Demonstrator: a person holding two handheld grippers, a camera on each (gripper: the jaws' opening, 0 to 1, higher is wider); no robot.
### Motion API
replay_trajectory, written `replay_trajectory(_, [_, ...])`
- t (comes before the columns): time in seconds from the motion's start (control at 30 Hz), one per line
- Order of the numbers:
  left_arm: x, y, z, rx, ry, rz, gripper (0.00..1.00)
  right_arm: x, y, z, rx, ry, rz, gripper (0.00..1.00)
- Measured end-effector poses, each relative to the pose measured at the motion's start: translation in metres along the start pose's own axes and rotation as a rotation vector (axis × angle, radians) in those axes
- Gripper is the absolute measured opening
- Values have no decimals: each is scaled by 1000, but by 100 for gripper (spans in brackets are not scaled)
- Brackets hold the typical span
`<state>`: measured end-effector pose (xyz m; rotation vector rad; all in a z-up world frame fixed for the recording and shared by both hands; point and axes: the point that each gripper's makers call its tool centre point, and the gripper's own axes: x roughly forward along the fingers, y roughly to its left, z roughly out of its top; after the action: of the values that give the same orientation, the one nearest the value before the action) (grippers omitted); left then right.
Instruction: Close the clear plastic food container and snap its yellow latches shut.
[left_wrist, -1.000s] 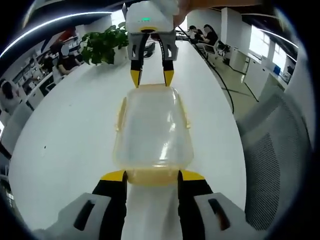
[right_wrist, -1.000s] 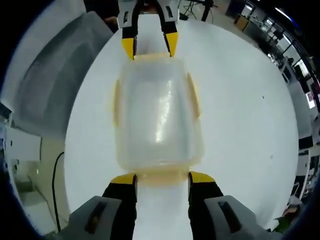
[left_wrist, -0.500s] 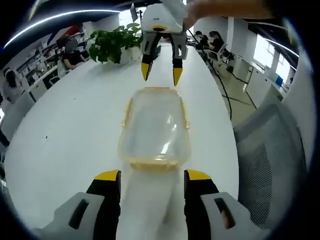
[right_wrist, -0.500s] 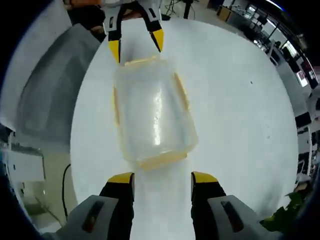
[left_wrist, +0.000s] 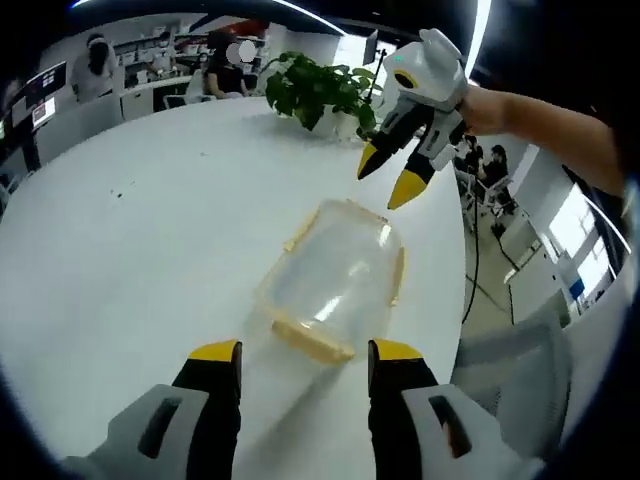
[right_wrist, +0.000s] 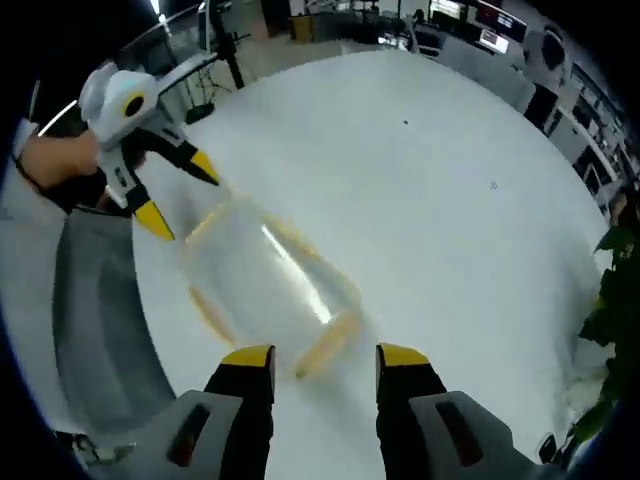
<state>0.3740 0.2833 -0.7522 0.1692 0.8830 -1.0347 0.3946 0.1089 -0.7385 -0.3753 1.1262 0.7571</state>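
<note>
Left gripper view: the clear rectangular plastic food container with yellow latches (left_wrist: 335, 280) lies closed on the round white table (left_wrist: 130, 250), untouched, just beyond the left gripper (left_wrist: 304, 350), fingers spread. Beyond it hovers the right gripper (left_wrist: 384, 180), yellow-tipped fingers parted, near a green potted plant (left_wrist: 318, 92).

Right gripper view is showing motion blur: the clear container (right_wrist: 262, 296) is smearing, so its yellow latches (right_wrist: 322, 342) cannot be read as snapped or loose. The left hand-held gripper (right_wrist: 177, 192) there is also streaking; the hand holding it is running off the frame edge. In the left gripper view, the person's arm (left_wrist: 548, 135) behind the right hand-held gripper (left_wrist: 385, 176) is getting cut by the rim. Distant people beyond the counter (left_wrist: 150, 230) are staying too small to make out.
</note>
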Motion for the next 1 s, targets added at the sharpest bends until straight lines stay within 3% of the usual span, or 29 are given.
replay_trajectory(0.3, [6, -4, -2, -117, 5, 29, 49, 11, -2, 0, 176, 10, -37, 38])
replay_trajectory(0.43, [10, -4, -7, -168, 24, 42, 45, 17, -5, -4, 297, 25, -50, 37])
replay_trajectory(0.57, [12, -7, -5, -236, 15, 30, 42, 22, -6, -5, 329, 26, -52, 37])
replay_trajectory(0.8, [18, -10, -9, -277, 38, 31, 37, 31, -5, -11, 413, 39, -32, 37])
replay_trajectory(0.87, [19, -12, -8, -282, 39, 28, 34, 32, -1, -8, 482, 19, -1, 37])
replay_trajectory(1.0, [22, -15, -12, -293, 54, 19, 29, 33, -1, -10, 518, 28, 32, 34])
